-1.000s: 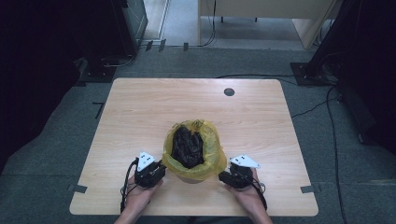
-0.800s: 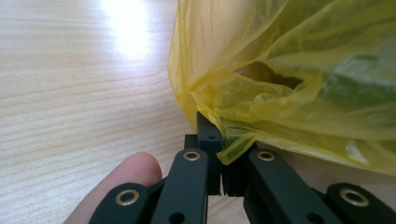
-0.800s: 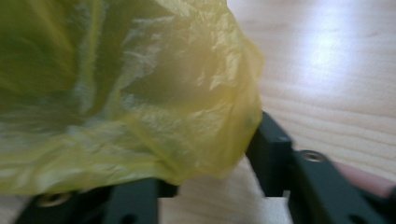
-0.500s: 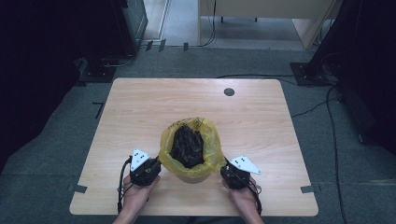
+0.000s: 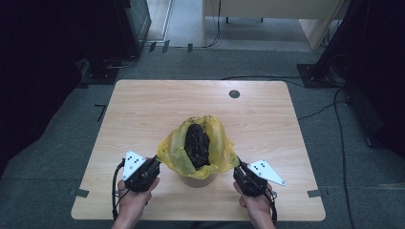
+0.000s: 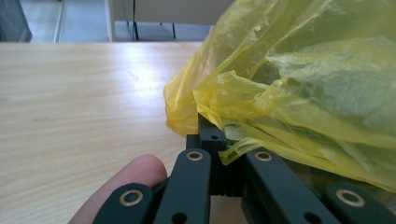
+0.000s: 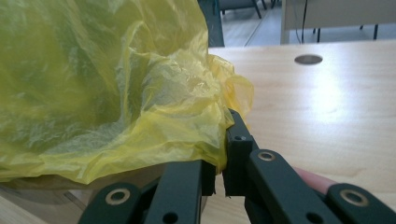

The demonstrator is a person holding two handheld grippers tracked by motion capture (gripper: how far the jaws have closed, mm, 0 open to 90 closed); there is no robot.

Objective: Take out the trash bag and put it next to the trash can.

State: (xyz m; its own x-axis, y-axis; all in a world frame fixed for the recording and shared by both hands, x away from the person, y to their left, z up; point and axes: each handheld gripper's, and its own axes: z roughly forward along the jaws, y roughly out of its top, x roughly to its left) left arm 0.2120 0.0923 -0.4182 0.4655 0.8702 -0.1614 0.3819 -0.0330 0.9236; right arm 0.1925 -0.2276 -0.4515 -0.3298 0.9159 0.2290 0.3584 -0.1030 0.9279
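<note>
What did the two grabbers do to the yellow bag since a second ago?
Both grippers drew outward, the left gripper to the left and the right gripper to the right, stretching the mouth of the yellow bag wider over the dark stuff inside. Each stays shut on the bag's edge. The container under the bag and the table stayed put.

Bag (image 5: 217,143) sits in a container (image 5: 197,180) at lower centre of the table (image 5: 143,109), dark contents (image 5: 197,143) inside, left gripper (image 5: 154,165) at its lower-left edge, right gripper (image 5: 239,170) lower-right.
</note>
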